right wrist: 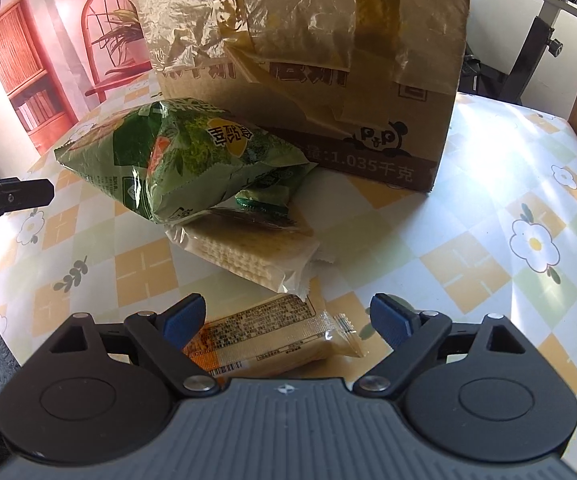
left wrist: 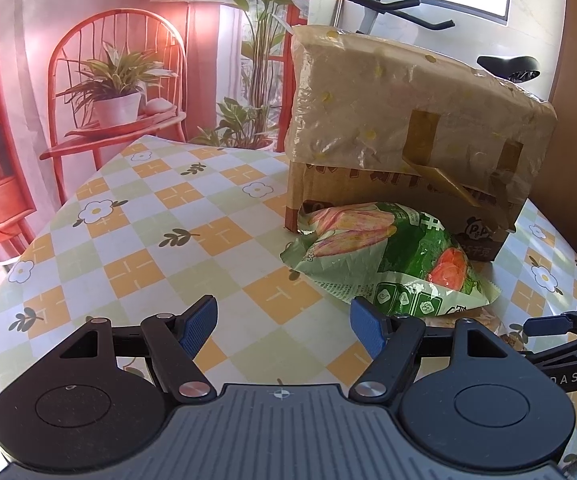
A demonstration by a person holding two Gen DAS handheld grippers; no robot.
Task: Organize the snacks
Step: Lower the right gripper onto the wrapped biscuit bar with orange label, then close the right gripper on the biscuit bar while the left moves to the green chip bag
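Observation:
A green snack bag (left wrist: 392,256) lies on the checked tablecloth against a cardboard box (left wrist: 408,120). My left gripper (left wrist: 284,326) is open and empty, just short of the bag's near corner. In the right wrist view the green bag (right wrist: 184,160) rests on a clear wafer packet (right wrist: 248,252), with a small green-wrapped snack (right wrist: 268,196) tucked under it. An orange-labelled cracker packet (right wrist: 272,336) lies between my right gripper's open jaws (right wrist: 288,320), nearer the left pad; whether it touches is unclear. The cardboard box (right wrist: 308,60) stands behind the snacks.
The box is wrapped in crinkled plastic film and tape. The other gripper shows at each view's edge, the right one (left wrist: 560,328) and the left one (right wrist: 8,196). An exercise bike (right wrist: 548,32) stands beyond the table. The tablecloth (left wrist: 148,240) stretches left.

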